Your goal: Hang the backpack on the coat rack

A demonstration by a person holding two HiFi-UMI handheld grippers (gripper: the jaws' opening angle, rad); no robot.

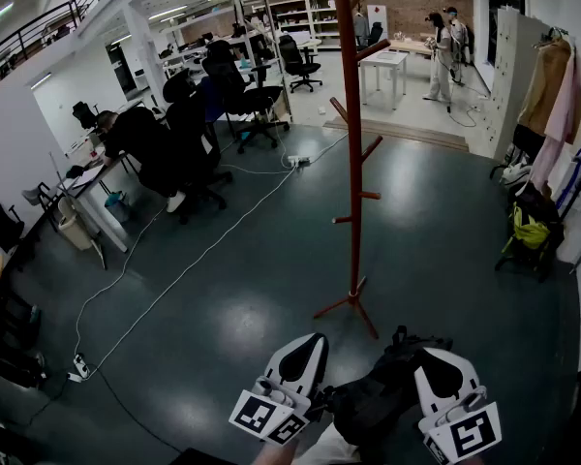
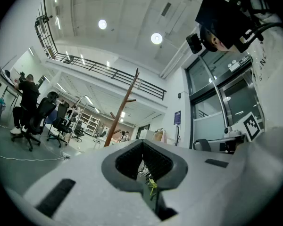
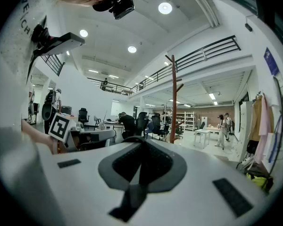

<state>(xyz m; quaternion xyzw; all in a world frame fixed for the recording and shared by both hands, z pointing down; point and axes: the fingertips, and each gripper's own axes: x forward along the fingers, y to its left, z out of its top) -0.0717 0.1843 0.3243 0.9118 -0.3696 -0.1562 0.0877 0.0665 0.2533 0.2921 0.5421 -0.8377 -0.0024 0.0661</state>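
The red-brown coat rack point(image 1: 354, 143) stands on the grey floor just ahead, its pegs bare; it also shows as the coat rack point(image 2: 120, 112) and the coat rack point(image 3: 173, 102). A black backpack point(image 1: 378, 400) hangs low between both grippers, well short of the rack's foot. My left gripper point(image 1: 298, 364) is to its left, and its jaws point(image 2: 144, 166) stand almost together with a dark strap end low in the slit. My right gripper point(image 1: 445, 381) is to its right, shut on a black backpack strap point(image 3: 131, 199) that runs out from between the jaws point(image 3: 140, 166).
Desks, office chairs point(image 1: 189, 129) and seated people fill the left. A white cable point(image 1: 189, 264) and a power strip point(image 1: 77, 366) lie on the floor. Coats point(image 1: 552, 95) and a yellow-green bag point(image 1: 530, 229) are at the right wall. Two people point(image 1: 443, 51) stand far back by a white table point(image 1: 382, 66).
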